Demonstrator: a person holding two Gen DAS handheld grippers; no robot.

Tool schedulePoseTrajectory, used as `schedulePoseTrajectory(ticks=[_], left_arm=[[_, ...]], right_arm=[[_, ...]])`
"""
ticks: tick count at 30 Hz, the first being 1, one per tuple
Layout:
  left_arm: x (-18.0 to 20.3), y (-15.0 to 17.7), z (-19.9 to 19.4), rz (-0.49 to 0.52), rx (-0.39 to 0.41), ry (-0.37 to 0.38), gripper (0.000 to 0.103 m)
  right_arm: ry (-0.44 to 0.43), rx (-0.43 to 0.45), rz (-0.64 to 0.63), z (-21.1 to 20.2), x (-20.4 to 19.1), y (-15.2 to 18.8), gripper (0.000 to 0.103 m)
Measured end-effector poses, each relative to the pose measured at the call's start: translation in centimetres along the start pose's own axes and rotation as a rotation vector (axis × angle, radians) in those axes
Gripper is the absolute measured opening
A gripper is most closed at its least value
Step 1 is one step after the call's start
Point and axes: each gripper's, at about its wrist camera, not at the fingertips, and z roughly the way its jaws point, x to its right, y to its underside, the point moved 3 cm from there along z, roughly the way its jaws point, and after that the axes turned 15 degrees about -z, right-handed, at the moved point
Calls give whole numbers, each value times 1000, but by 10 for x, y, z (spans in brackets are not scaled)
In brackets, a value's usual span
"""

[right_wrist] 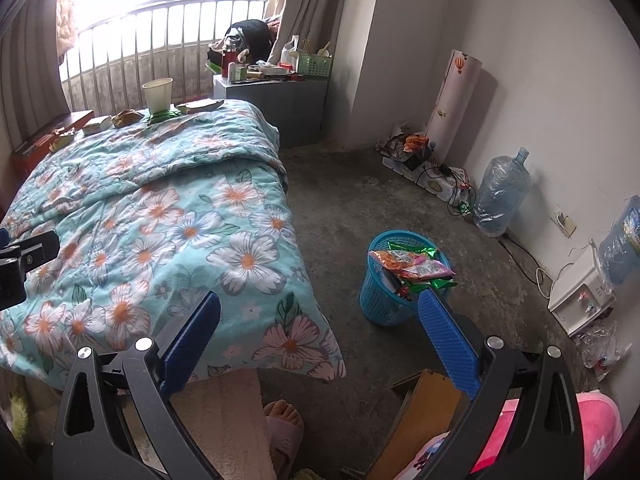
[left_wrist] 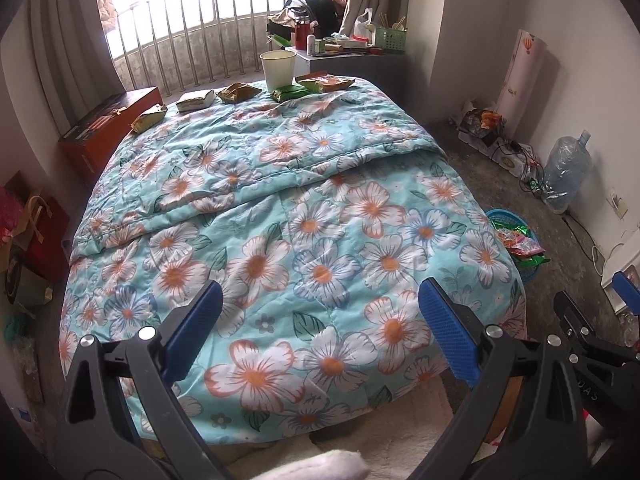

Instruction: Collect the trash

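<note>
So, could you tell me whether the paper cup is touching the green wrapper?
Touching. The right wrist view shows the paper cup standing directly on the green wrapper, no gap under its base.

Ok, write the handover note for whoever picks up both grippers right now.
Left gripper: open, empty, above the near end of the bed.
Right gripper: open, empty, over the bed's corner.
Blue basket stands on the floor beside the bed and already holds several wrappers.
Left to do: five snack packets lie in a row along the far end of the quilt, from the leftmost packet to the rightmost packet, with a paper cup among them. Nothing is gripped.
</note>
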Motion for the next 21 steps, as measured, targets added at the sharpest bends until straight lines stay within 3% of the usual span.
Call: schedulePoseTrajectory(ticks=[21], left_arm=[[1, 0, 1, -1, 1, -1, 94]], right_arm=[[-9, -4, 14, 2, 1, 0, 96]])
